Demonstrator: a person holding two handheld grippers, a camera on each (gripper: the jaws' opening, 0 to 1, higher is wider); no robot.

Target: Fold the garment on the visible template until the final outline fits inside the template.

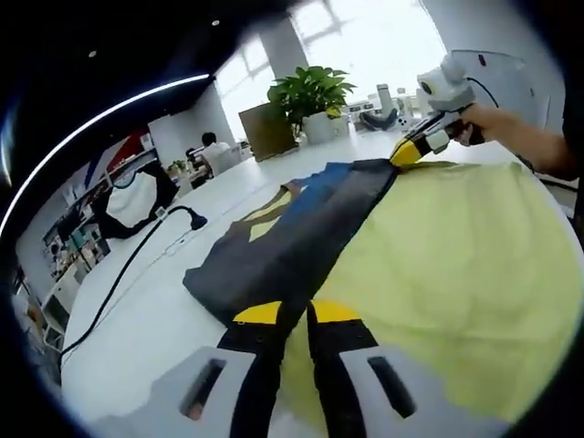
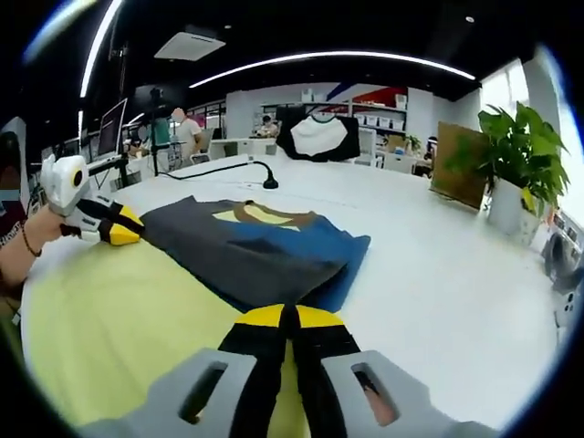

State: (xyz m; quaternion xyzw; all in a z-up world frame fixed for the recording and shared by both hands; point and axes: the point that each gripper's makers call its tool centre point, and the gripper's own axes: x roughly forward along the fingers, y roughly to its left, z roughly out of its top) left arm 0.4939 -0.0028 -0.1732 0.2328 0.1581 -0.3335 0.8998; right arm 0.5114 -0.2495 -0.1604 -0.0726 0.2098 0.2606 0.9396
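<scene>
**Two grippers pinching opposite corners of the garment**

Both of my grippers are clamped on the folded garment, one at each end of its edge. In the left gripper view, my left gripper [image 1: 295, 315] sits at 6 o'clock with its yellow-tipped jaws closed together on the near corner of the dark grey garment [image 1: 292, 233], which runs from there toward 1 o'clock. At that far corner my right gripper [image 1: 408, 151] bites the cloth, with my hand [image 1: 493, 123] behind it.

In the right gripper view, my right gripper [image 2: 285, 318] is at 6 o'clock, jaws shut on the fabric's edge. The garment [image 2: 246, 251] spreads away toward 10 o'clock, grey on top with a blue layer and yellow patches showing near its far side. My left gripper [image 2: 121, 233] holds the corner at 9 o'clock.

The garment lies partly over the pale yellow template [image 2: 119, 319], which covers the white table [image 2: 438, 283] from 6 to 9 o'clock in this view. A potted plant [image 2: 516, 164] stands at 3 o'clock, and a black gooseneck stand [image 2: 270, 182] near 12 o'clock.
</scene>
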